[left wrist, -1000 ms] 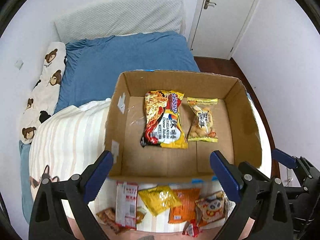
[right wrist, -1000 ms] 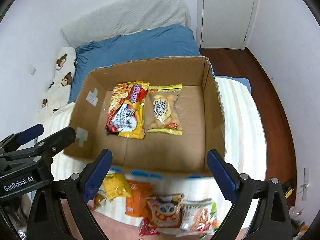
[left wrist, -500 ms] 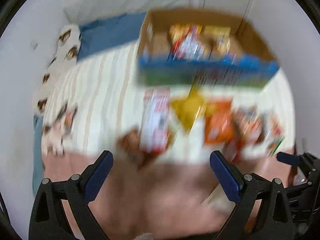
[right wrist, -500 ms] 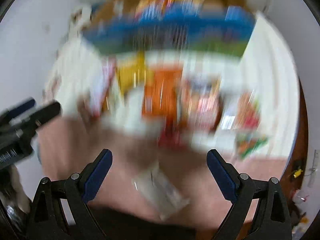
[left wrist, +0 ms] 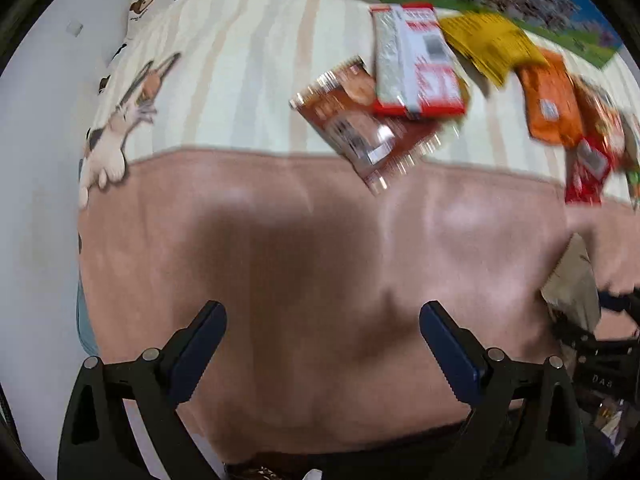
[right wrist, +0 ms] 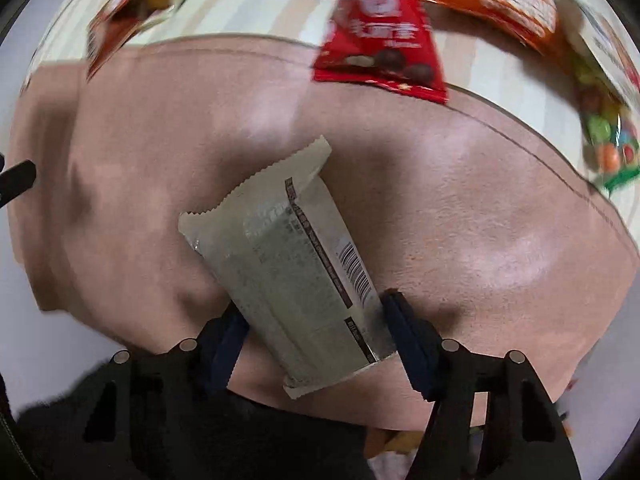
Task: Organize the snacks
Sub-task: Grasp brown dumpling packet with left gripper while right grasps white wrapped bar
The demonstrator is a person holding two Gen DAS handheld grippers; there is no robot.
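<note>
— Looking down your left view: left tongs point(left wrist: 320, 346) gape empty over the pink blanket point(left wrist: 280, 240); brown packet point(left wrist: 360, 120) and red-white packet point(left wrist: 416, 60) lie unsorted.

— Right view: your right tongs point(right wrist: 314, 334) have just been closing and now pinch the pale wrapper point(right wrist: 292, 264). Plenty left.

L claw point(left wrist: 322, 320) wide open, aimed down; R claw point(right wrist: 314, 312) just closing.

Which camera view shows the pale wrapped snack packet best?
The right wrist view: the pale packet fills the centre between the right gripper, barcode visible. The left wrist view shows only part of it at the right edge, small and blurred.
</note>
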